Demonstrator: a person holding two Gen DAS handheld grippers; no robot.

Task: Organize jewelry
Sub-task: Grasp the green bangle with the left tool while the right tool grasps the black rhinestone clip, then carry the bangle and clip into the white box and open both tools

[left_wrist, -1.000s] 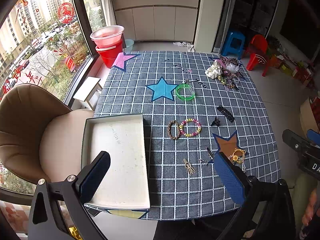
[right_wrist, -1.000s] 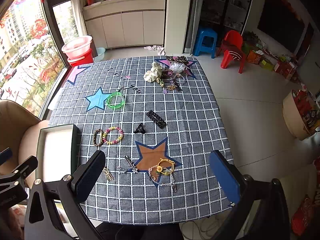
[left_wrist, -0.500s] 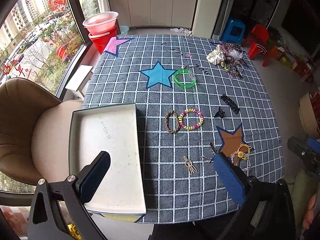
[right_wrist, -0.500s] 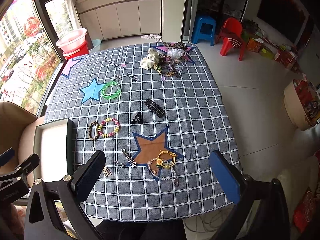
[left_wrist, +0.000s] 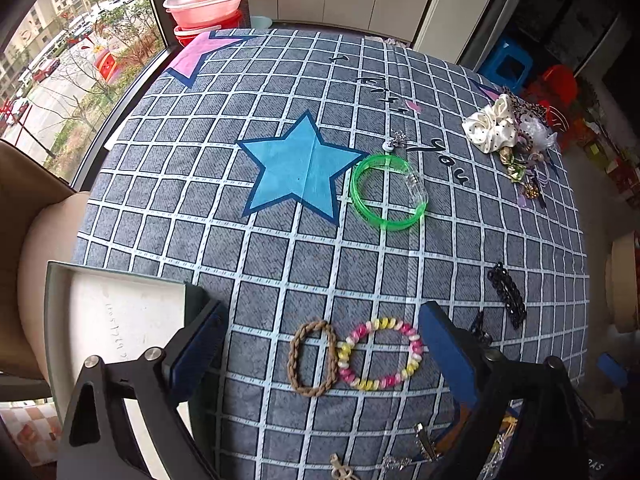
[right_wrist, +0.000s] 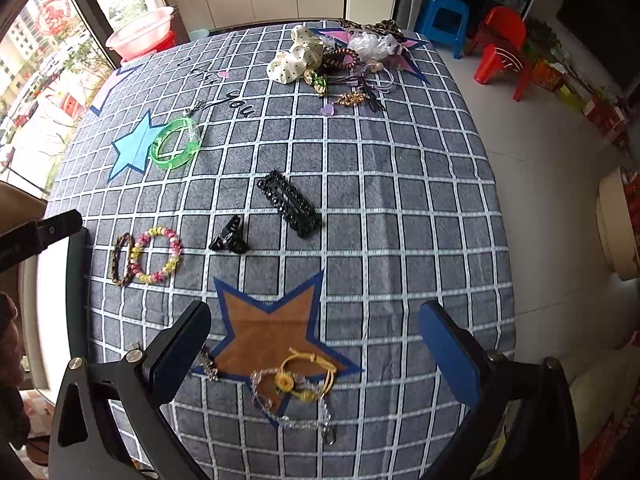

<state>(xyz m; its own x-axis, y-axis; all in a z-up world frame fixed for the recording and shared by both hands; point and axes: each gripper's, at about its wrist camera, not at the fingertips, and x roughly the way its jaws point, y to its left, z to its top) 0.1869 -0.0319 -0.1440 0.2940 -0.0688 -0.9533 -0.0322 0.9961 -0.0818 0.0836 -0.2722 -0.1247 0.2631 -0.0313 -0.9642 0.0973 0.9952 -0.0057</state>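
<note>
Nothing lies yet in the white tray [left_wrist: 100, 320] at the table's [left_wrist: 280, 248] near left corner, so by my judgement the sorting has hardly begun and every piece is still to be moved. Going left to right across the checked cloth: the brown braided band [left_wrist: 312, 358] touches the pink-and-yellow coil bracelet [left_wrist: 380, 354] near the front edge, just right of the tray; further back the green bangle [left_wrist: 386, 192] sits beside the blue star; then come the small black claw clip [right_wrist: 229, 237] and the long black hair clip [right_wrist: 289, 203] around the middle; a yellow flower bracelet [right_wrist: 306, 376] with a silver chain [right_wrist: 296, 420] rests on the brown star at the near edge; and a heap topped by a cream scrunchie [right_wrist: 296, 58] crowds the far right corner. The left tool [left_wrist: 320, 344] hangs with its jaws wide apart, framing the braided band and coil bracelet, holding nothing. The right tool [right_wrist: 316, 344] is likewise spread and empty, above the flower bracelet. The left camera shows the tray's bare floor and faint writing on it, which the right camera catches only as a sliver at the edge. The right camera lays out the flower bracelet, chain and heap plainly, whereas the left view has them hidden or squeezed to the rim.
</note>
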